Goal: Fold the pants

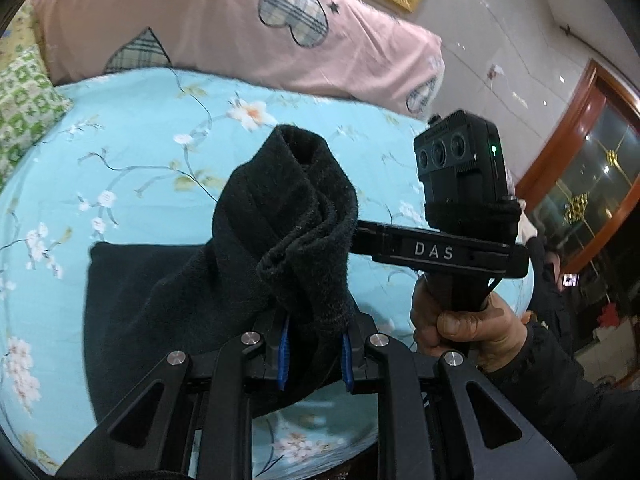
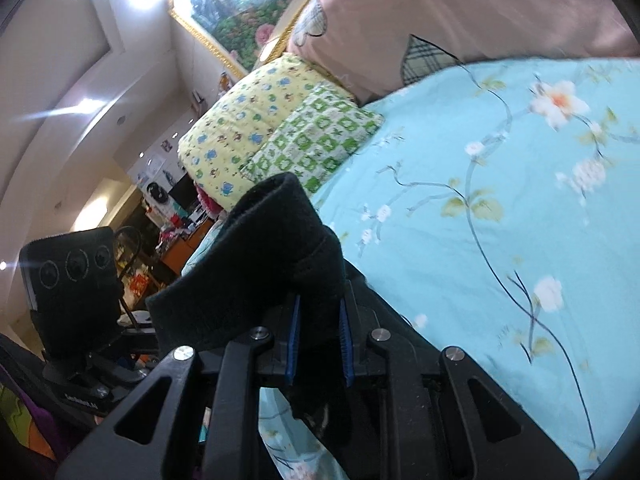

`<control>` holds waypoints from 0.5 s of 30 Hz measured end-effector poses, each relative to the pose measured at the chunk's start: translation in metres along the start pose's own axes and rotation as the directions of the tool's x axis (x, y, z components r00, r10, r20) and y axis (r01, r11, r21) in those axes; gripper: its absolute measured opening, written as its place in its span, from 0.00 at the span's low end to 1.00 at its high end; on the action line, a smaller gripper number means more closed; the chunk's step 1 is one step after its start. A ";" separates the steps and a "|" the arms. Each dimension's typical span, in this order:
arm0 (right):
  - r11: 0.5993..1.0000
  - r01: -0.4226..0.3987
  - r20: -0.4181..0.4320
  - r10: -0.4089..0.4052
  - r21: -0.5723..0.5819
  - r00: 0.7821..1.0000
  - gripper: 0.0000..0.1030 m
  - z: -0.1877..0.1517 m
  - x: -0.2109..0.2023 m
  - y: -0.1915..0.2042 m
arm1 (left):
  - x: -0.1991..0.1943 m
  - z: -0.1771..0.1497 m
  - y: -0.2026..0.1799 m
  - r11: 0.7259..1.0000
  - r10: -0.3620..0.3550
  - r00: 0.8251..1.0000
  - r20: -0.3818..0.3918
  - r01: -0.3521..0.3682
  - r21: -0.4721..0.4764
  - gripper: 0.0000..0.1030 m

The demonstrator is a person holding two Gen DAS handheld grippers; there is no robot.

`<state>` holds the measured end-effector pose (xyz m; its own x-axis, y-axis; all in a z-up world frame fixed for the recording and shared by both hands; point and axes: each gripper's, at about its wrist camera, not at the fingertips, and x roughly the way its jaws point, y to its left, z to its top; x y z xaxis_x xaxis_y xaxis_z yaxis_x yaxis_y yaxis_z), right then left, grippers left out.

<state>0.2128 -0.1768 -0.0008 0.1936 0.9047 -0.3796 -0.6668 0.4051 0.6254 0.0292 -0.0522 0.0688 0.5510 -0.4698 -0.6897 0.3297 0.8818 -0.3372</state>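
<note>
Pants (image 1: 248, 264): black fleece, partly lifted off the bed (image 1: 140, 152); the lower part lies flat on the blue floral sheet, the upper edge is bunched and raised between my two tools.
Left gripper (image 1: 314, 354): my jaws stand narrow, closed on a thick roll of the pants, the cloth filling the gap between the blue pads (image 1: 283, 356).
Right gripper (image 2: 318, 344): jaws likewise narrow and closed on a wad of the same fabric (image 2: 280, 248), held up above the bed (image 2: 500, 220).
Risk, slipping: I judge the fleece is bulky and rolled, so one layer could slide out of either grip if I pull the two ends apart.
Risk, crooked fold: the bunched edge may land twisted on the flat part, from the uneven gather.
Left view only: the flat part of the pants on the sheet, and my right hand (image 1: 460, 316) on its handle.
Right view only: the yellow quilt (image 2: 244, 124) and the green checked pillow (image 2: 316, 136) beside the pink bedding (image 2: 460, 12).
</note>
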 end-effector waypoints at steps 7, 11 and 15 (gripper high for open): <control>0.998 0.019 0.017 -0.020 0.054 1.000 0.18 -0.017 -0.012 -0.021 | 0.030 -0.009 -0.010 1.000 -0.003 0.999 -0.048 0.004 0.025 0.18; 0.997 0.040 0.014 -0.041 0.073 0.999 0.18 -0.029 -0.015 -0.028 | 0.041 -0.017 -0.013 0.999 -0.009 0.998 -0.064 0.011 0.037 0.18; 0.993 0.071 0.021 -0.074 0.099 0.997 0.20 -0.041 -0.020 -0.036 | 0.053 -0.022 -0.011 0.999 -0.023 0.996 -0.082 0.026 0.037 0.20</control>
<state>0.2031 -0.2153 -0.0436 0.2569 0.8749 -0.4106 -0.5771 0.4797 0.6610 0.0384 -0.0857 0.0214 0.4786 -0.4851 -0.7319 0.3725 0.8670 -0.3310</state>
